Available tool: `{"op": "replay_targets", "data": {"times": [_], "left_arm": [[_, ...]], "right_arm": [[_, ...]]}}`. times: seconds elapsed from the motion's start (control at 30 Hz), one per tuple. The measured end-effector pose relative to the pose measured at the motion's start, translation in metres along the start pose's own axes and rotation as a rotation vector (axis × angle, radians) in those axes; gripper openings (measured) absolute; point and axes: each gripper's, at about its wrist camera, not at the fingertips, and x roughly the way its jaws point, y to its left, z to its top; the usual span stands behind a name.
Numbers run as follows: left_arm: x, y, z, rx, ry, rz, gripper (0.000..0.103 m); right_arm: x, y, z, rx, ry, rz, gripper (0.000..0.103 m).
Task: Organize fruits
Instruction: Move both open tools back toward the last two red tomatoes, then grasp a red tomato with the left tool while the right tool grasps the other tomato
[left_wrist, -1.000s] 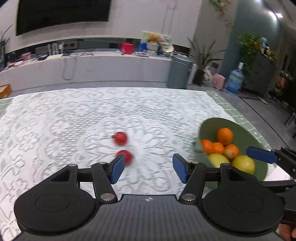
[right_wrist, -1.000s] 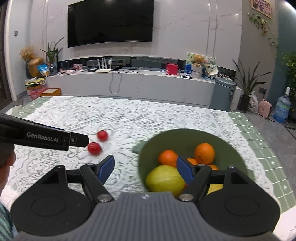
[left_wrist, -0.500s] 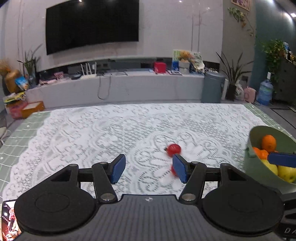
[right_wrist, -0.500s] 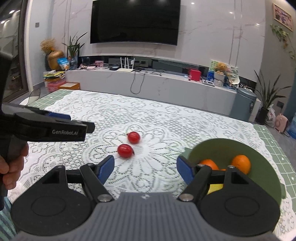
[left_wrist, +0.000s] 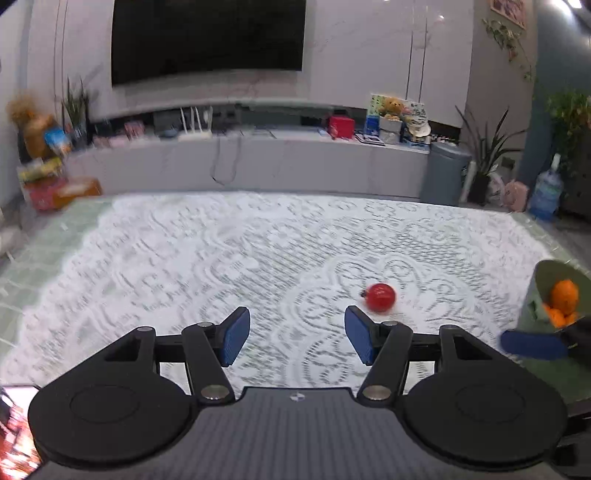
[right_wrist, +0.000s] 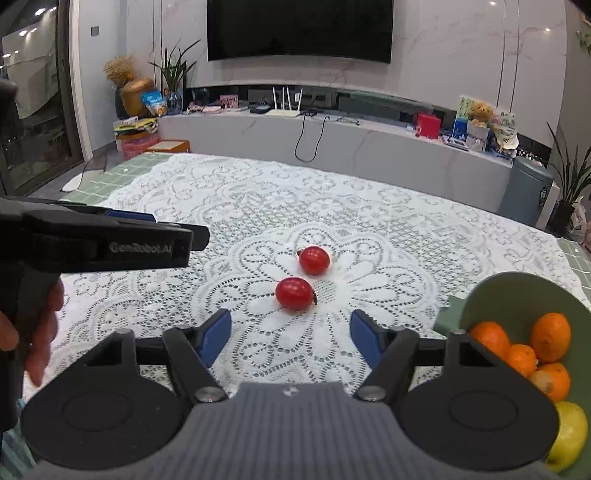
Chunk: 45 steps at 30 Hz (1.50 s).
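Right claw (right_wrist: 290, 338) closing, nothing between its pads; centre it on the near cherry tomato (right_wrist: 294, 293), mid-frame, before squeezing gently. Left claw (left_wrist: 296, 339) wide, empty.

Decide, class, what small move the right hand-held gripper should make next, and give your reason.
Probably ease the right hand-held gripper forward and down until its blue pads flank the nearer small red round fruit. That fruit lies loose on the white lace tablecloth, just ahead of the closing jaws with nothing yet between them, while the green bowl of oranges sits to the right.
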Motion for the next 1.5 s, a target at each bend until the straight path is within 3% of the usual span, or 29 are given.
{"op": "replay_targets", "data": {"times": [0.3, 1.0, 1.23, 1.5], "left_arm": [[0.025, 0.008, -0.002, -0.039, 0.114, -0.079, 0.070], [0.057, 0.014, 0.001, -0.045, 0.180, -0.079, 0.070], [0.063, 0.013, 0.003, -0.043, 0.185, -0.088, 0.069], [0.070, 0.005, 0.013, -0.062, 0.176, -0.151, 0.069]], "right_arm": [[0.037, -0.004, 0.011, 0.006, 0.031, -0.005, 0.040], [0.092, -0.005, 0.020, 0.001, 0.077, 0.034, 0.041], [0.094, -0.005, 0.022, -0.010, 0.080, 0.026, 0.033], [0.081, -0.016, 0.031, -0.018, 0.039, -0.108, 0.033]]}}
